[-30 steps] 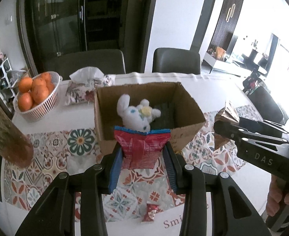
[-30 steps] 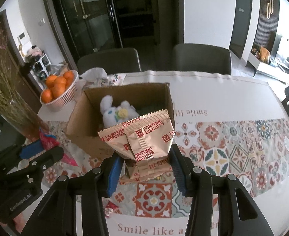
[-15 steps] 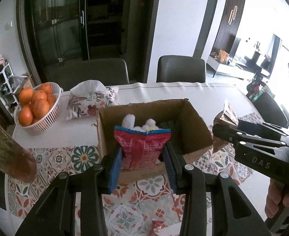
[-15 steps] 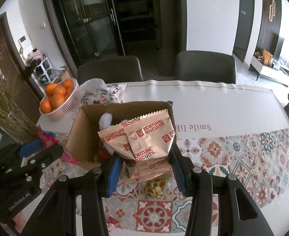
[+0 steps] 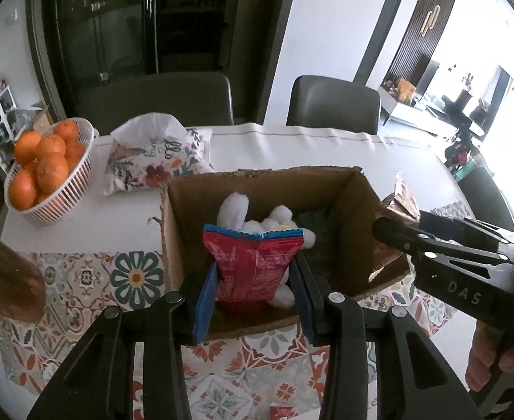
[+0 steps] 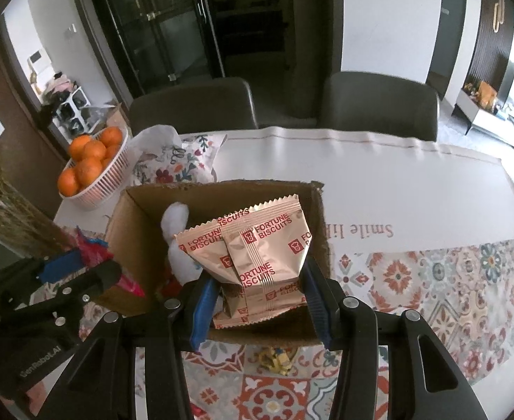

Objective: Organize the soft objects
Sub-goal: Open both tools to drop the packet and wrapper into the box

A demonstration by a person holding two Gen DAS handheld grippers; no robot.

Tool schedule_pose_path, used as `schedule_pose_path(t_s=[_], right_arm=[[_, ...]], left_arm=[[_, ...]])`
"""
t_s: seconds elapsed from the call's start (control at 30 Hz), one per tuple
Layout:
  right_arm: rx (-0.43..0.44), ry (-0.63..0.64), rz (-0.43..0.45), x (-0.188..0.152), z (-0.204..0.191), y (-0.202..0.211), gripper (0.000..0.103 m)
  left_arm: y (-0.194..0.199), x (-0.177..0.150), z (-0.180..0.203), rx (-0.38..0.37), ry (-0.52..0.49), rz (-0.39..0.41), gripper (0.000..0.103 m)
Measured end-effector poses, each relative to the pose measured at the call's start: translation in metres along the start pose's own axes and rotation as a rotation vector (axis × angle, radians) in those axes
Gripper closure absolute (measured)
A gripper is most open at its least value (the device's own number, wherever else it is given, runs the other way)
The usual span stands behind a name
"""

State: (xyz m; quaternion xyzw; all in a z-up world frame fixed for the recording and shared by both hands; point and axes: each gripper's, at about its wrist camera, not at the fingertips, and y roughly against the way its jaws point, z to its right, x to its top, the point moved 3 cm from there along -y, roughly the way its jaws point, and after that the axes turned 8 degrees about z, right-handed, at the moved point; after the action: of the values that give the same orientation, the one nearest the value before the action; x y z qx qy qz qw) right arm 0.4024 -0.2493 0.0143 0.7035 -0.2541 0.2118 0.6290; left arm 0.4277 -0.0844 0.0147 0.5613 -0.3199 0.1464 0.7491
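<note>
Two packets are in my grip at once, one in each pair of tongs. My left tongs [image 5: 253, 276] are closed on a red snack packet [image 5: 251, 266] with a blue serrated top edge, its lower half pinched between the blue pads so it stands upright. Just ahead of and below those tongs sits the open cardboard box [image 5: 358, 206], and the packet hangs over its near wall. Inside the box, right behind the packet, lies a white plush toy [image 5: 236, 210] with one rounded limb pointing up.

My right tongs [image 6: 257, 294] are clamped on a pair of tan Fortune Biscuits packets [image 6: 257, 248], one overlapping the other, held upright over the near right part of the same box [image 6: 131, 217]. From that side the plush toy [image 6: 176, 220] shows to the left of the biscuits, inside the box. A small yellow wrapped item [image 6: 278, 358] lies on the patterned tablecloth just below the right tongs, in front of the box.

Seen from the left camera, the right tongs [image 5: 393, 231] reach in from the right toward the box's right wall. Seen from the right camera, the left tongs [image 6: 92, 266] sit to the left of the box with the red packet [image 6: 92, 248] showing.

Beyond the box, to the far left on the table [image 5: 292, 150], stands a white basket of oranges [image 5: 47, 175], with a floral tissue pack [image 5: 155, 161] beside it.
</note>
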Motion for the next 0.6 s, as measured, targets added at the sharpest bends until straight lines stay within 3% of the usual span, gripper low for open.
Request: schedule_pose_path(t_s=[0.23,0.37,0.5,0.6], right_arm=[[0.010,-0.006,-0.033,-0.002,0.002,-0.024,0.053],[0.038,-0.023,-0.085,-0.004,0.003,-0.036,0.040],[0.061,-0.046,-0.080,-0.004,0.005,-0.040,0.035],[0.052,-0.047,-0.061,-0.005,0.006,-0.036,0.035]], left_arm=[[-0.019,-0.004,-0.003,0.007,-0.001,-0.032,0.062],[-0.027,-0.007,-0.005,-0.003,0.014,-0.061,0.061],[-0.026,-0.008,-0.003,0.010,0.004,-0.061,0.045],[-0.019,-0.007,0.000,0.032,-0.019,-0.033,0.044]])
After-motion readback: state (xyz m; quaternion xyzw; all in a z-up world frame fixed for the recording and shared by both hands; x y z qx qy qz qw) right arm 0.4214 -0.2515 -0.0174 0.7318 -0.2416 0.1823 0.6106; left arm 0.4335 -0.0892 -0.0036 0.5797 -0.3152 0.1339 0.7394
